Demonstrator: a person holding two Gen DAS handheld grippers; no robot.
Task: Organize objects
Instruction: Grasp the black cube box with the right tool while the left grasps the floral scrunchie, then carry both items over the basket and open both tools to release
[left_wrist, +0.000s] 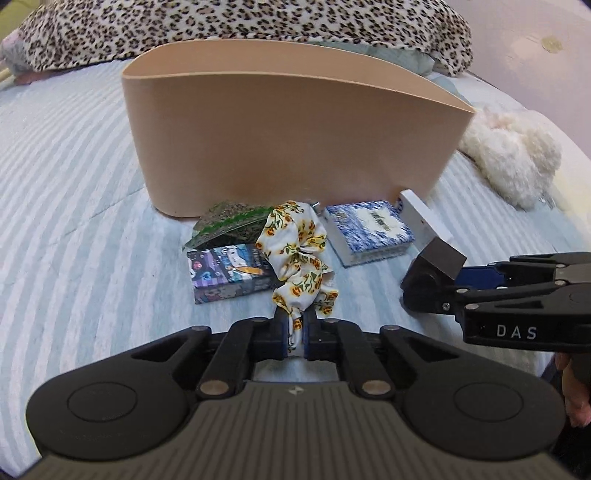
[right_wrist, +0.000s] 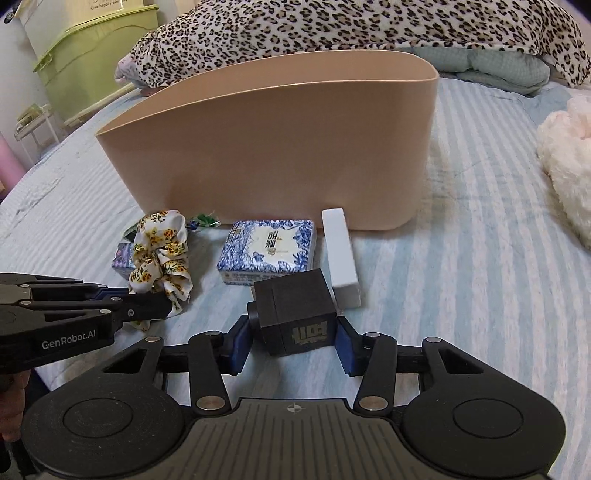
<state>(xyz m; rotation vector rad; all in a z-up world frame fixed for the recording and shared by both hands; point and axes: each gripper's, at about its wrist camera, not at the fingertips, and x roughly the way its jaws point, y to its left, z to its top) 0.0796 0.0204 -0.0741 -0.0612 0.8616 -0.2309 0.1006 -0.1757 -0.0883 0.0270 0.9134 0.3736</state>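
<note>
My left gripper is shut on a floral scrunchie, also seen in the right wrist view. My right gripper is shut on a black cube box, which also shows in the left wrist view. A tall beige bin stands behind them on the bed; it shows in the right wrist view too. In front of the bin lie a blue-and-white tissue pack, a white box, a purple printed box and a green foil packet.
The striped bed sheet carries everything. A leopard-print blanket lies behind the bin. A white fluffy plush lies to the right. Green plastic drawers stand beyond the bed at the left.
</note>
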